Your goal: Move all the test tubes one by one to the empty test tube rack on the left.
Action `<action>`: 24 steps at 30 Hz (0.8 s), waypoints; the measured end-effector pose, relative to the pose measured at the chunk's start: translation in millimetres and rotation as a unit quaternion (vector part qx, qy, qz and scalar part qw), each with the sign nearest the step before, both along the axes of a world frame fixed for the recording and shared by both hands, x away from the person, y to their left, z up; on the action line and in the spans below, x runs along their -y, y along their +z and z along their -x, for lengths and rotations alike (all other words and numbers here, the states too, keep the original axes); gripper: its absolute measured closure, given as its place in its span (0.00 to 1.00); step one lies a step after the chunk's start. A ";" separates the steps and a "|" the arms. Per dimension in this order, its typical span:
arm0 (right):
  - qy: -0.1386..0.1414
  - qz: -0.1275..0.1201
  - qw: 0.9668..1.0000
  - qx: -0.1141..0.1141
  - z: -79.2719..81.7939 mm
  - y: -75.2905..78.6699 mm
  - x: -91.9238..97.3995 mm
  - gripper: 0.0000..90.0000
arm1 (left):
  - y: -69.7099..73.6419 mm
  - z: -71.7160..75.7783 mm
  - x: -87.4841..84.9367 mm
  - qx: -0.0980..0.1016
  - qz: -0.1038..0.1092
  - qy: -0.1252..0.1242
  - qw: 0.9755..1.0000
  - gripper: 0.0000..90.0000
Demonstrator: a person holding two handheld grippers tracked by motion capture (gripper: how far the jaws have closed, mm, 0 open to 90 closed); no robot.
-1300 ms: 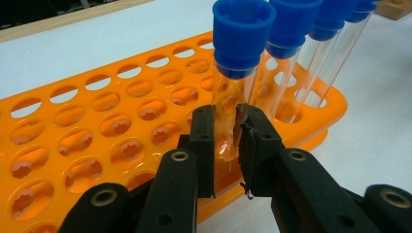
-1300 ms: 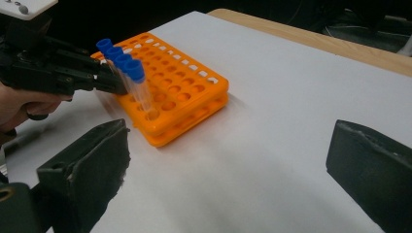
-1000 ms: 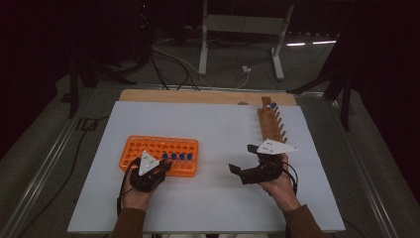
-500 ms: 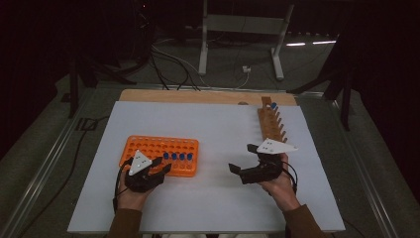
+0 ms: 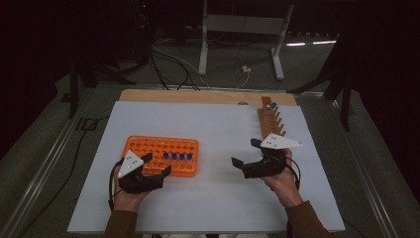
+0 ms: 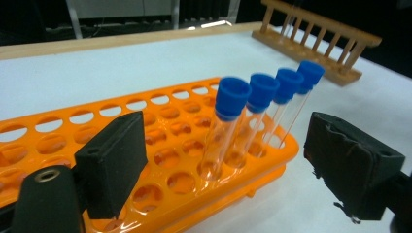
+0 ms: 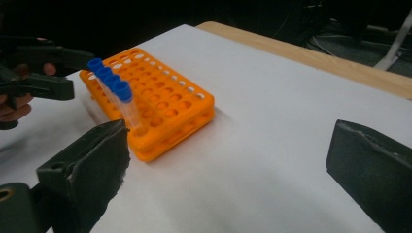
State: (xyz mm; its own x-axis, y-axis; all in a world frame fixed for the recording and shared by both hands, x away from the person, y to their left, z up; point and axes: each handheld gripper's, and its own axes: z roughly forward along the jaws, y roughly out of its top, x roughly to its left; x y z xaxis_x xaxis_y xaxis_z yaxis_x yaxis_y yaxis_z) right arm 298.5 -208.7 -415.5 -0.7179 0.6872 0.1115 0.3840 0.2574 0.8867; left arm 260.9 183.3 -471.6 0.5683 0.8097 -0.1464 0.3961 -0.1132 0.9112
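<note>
- Four blue-capped test tubes (image 6: 252,116) stand upright in a row along the near edge of the orange rack (image 5: 163,154), at its right end; the rest of its holes look empty.
- The left gripper (image 5: 154,165) sits at the rack's near left corner. Its jaws have just been opening and now stand wide, with nothing pinched; in the left gripper view the tubes rise between the two pads without touching either.
- My reading: a tube has just been seated and let go, so four transfers look done.
- The wooden rack (image 5: 272,116) stands well apart at the far right of the table, with one blue-capped tube (image 5: 273,105) in it near its far end. That one appears to be what is left to move.
- The right gripper (image 5: 245,153) hovers over bare white table (image 5: 223,208) between the two racks, jaws spread wide and empty, pointing toward the orange rack.
- Beyond the white sheet runs a wooden table edge (image 5: 198,96), then a dark floor with cables.
</note>
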 end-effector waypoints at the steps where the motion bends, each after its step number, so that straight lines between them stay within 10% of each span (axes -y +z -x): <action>1: -0.002 0.002 1.000 0.003 -0.9 1.4 0.6 0.02 | 0.9 0.5 -0.3 0.001 0.002 0.002 1.000 0.14; 24: -0.109 0.033 0.993 0.030 -49.1 32.5 46.4 0.02 | 3.1 1.7 -0.9 0.015 -0.003 0.008 1.000 0.01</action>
State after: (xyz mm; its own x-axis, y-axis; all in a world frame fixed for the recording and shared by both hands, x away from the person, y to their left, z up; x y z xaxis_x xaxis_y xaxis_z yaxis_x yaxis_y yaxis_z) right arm 347.6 -255.1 -383.0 -0.5550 0.8316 0.0225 0.3832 0.2315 0.8942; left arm 259.2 184.1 -468.5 0.5594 0.8193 -0.1256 0.3710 -0.1119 0.9219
